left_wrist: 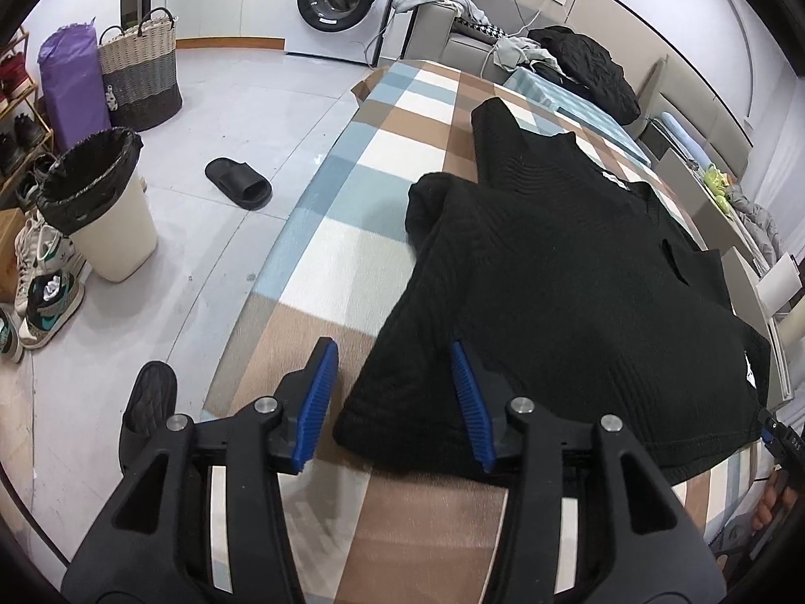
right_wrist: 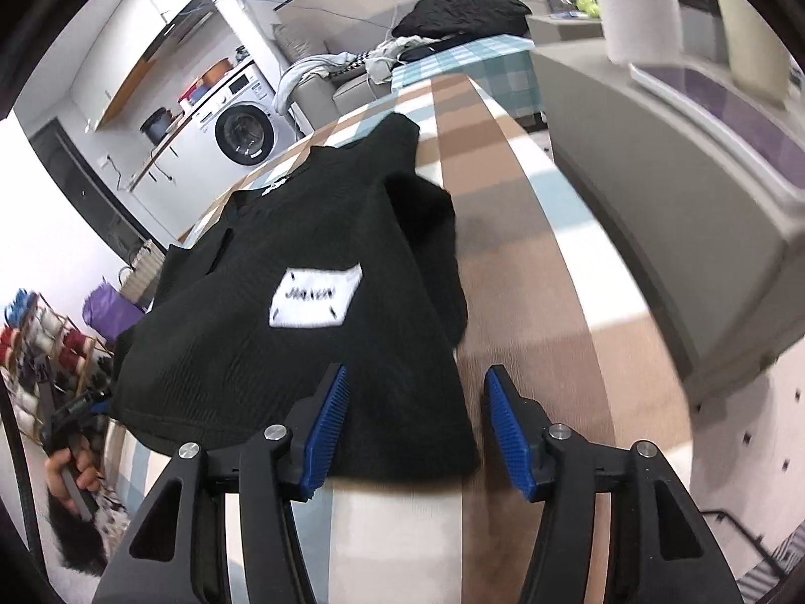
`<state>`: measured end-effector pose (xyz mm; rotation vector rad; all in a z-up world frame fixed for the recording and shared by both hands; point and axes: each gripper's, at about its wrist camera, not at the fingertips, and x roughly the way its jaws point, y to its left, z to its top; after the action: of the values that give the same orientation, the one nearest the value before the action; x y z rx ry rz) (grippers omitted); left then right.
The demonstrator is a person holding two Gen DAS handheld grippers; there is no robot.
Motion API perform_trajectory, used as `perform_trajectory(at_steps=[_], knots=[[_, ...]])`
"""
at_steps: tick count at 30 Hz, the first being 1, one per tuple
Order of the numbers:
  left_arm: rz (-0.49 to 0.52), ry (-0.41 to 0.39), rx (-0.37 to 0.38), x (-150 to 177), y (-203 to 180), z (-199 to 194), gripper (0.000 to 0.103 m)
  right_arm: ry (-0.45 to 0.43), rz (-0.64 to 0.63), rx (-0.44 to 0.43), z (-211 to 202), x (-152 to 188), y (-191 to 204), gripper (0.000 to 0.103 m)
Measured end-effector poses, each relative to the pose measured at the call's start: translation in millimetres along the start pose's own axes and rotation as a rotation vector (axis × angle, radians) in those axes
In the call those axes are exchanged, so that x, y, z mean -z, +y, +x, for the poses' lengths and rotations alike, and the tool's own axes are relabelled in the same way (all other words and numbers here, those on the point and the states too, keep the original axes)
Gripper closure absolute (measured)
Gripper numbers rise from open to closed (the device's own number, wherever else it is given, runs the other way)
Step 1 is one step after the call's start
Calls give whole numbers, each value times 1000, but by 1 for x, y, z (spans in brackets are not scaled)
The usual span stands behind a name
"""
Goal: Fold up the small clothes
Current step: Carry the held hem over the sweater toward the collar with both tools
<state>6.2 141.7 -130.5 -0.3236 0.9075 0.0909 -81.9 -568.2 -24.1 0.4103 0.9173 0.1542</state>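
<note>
A black ribbed shirt (left_wrist: pixel 563 292) lies spread on a table covered by a blue, brown and white checked cloth (left_wrist: pixel 362 231). My left gripper (left_wrist: pixel 397 397) is open, its jaws astride the shirt's near left hem corner. In the right wrist view the shirt (right_wrist: pixel 282 352) shows a white label (right_wrist: pixel 314 297). My right gripper (right_wrist: pixel 417 428) is open, astride the shirt's near right hem corner. Its far sleeves are folded inward. The right gripper also shows at the left wrist view's right edge (left_wrist: pixel 775 433).
Left of the table, on the floor, stand a bin with a black bag (left_wrist: pixel 100 201), a woven basket (left_wrist: pixel 141 70), a black slipper (left_wrist: pixel 239 183) and shoes (left_wrist: pixel 45 302). A washing machine (left_wrist: pixel 337 0) stands beyond. A grey cabinet (right_wrist: pixel 654 191) flanks the table's right side.
</note>
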Motion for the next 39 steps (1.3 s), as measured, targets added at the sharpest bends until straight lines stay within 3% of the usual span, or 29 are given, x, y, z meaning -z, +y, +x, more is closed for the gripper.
perform_trajectory(at_steps=[8,14,16,18,21,23,31,39], knots=[[-7,19,10,10,0,-10,59,-57,-58,-168,-23,3,25,46],[-43,20,15,11,1,-4,59,-34,-66,-134,-14,1,32,46],[-49,15,21,10,1,-3,69,-30,-44,-125,-9,1,30,47],[-51,5,40,8,0,-5,89,-38,-24,-125,-6,1,25,56],[-42,-21,45,4,-4,-12,97,-56,-13,-80,-4,1,20,84],[-41,-45,54,2,-5,-19,98,-65,-7,-53,-6,-1,16,94],[-87,-146,150,-25,-3,-52,99,-140,138,-255,-31,-35,0,98],[-37,-224,172,-97,-26,-43,99,-230,136,-263,-19,-109,19,98]])
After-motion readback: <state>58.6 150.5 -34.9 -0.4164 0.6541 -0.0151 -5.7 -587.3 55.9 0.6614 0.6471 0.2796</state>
